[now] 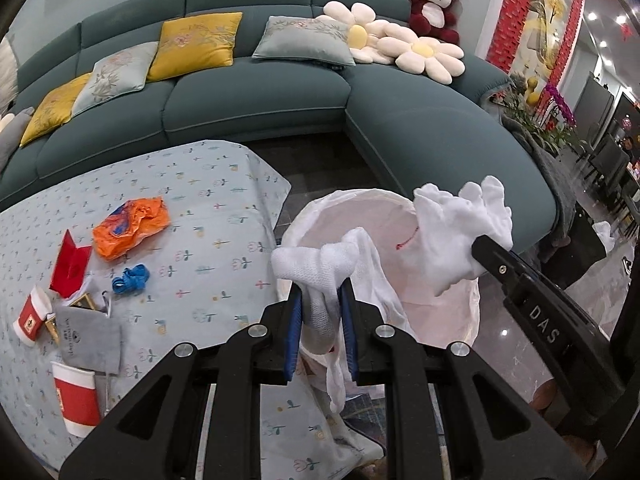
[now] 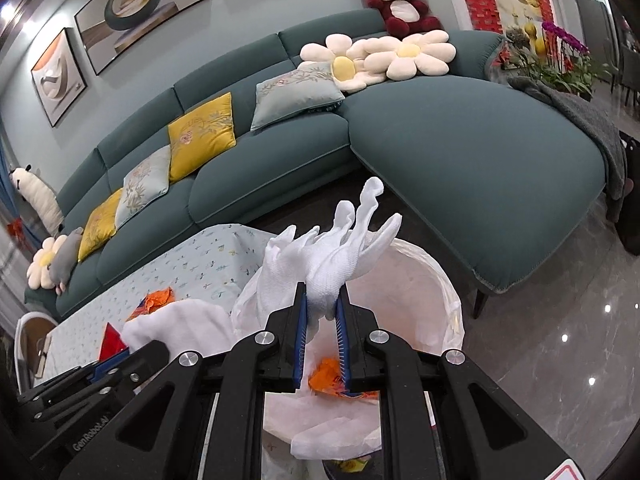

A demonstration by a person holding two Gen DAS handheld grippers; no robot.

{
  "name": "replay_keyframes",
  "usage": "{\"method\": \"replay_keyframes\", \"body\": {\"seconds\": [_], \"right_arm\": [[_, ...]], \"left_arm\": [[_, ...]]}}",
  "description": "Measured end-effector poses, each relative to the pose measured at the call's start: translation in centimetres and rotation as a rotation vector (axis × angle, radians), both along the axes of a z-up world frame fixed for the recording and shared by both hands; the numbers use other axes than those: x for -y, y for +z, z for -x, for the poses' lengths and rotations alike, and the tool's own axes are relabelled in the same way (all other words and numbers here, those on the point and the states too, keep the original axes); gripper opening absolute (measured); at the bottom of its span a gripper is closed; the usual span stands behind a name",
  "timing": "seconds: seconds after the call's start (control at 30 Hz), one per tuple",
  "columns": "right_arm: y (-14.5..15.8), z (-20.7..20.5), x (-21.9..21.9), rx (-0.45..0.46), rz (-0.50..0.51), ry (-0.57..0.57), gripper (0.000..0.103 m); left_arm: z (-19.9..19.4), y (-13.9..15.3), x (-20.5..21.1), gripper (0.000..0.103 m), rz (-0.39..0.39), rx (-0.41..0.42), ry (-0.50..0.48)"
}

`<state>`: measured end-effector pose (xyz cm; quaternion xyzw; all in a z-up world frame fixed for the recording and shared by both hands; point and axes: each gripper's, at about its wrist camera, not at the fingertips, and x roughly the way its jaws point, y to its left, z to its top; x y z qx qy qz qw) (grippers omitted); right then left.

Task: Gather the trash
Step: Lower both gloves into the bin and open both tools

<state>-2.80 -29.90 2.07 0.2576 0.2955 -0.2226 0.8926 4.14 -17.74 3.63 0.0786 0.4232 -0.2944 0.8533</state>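
Left gripper (image 1: 320, 300): closed on a bunched section of the white trash bag (image 1: 440, 300) rim; the fabric-like plastic is pinched between the blue pads (image 1: 291, 320). Right gripper (image 2: 322, 308): likewise clamped on the opposite rim of the trash bag (image 2: 420, 280), with twisted white plastic fanning upward beyond its jaws. The bag stands beside the tabletop (image 1: 208, 216), mouth held open between the two grippers, its pale interior exposed.

The left wrist view alone shows the remaining items on the patterned tabletop: an orange plastic wrapper (image 1: 130, 226), a crumpled blue scrap (image 1: 130, 278), a red folded card (image 1: 70, 268), a grey pouch (image 1: 88, 338), and two red-and-white paper cups (image 1: 78, 398), one lying near the edge, the other further left. The right gripper (image 1: 492, 256) appears here at the far rim, holding its bunch of plastic.

The right wrist view alone shows the bag's contents: an orange crumpled wrapper (image 2: 328, 376) lying at the bottom. It also shows framed pictures (image 2: 132, 8) on the wall, and the left gripper (image 2: 120, 368) at lower left with white plastic gathered over it.

Both views show the teal sofa (image 1: 256, 96) with cushions, flower pillows and a red plush bear (image 1: 434, 2).
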Motion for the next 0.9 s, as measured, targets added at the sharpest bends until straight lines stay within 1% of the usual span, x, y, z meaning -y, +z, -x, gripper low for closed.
{"method": "replay_keyframes", "body": {"seconds": [0.33, 0.67, 0.73, 0.77, 0.8, 0.83, 0.9], "right_arm": [[-0.2, -0.1, -0.1, -0.014, 0.004, 0.011, 0.013], [-0.4, -0.1, 0.3, -0.026, 0.006, -0.002, 0.014], [-0.4, -0.3, 0.3, -0.029, 0.007, -0.005, 0.016], [-0.4, -0.2, 0.3, -0.03, 0.008, -0.008, 0.018], [-0.3, -0.3, 0.3, -0.031, 0.012, -0.014, 0.019], [-0.3, -0.4, 0.2, -0.031, 0.016, -0.019, 0.019], [-0.2, -0.5, 0.1, -0.03, 0.021, -0.023, 0.021]], "left_arm": [[0.0, -0.3, 0.7, 0.018, -0.013, -0.001, 0.007], [-0.3, -0.6, 1.5, 0.02, -0.011, -0.01, -0.005], [-0.4, -0.6, 1.6, 0.02, -0.003, -0.014, -0.009], [-0.5, -0.7, 1.7, 0.021, 0.0, -0.015, -0.01], [-0.5, -0.7, 1.7, 0.027, 0.001, -0.017, -0.008], [-0.5, -0.7, 1.7, 0.031, 0.007, -0.017, -0.007], [-0.6, -0.7, 1.7, 0.046, 0.014, -0.018, -0.005]]}}
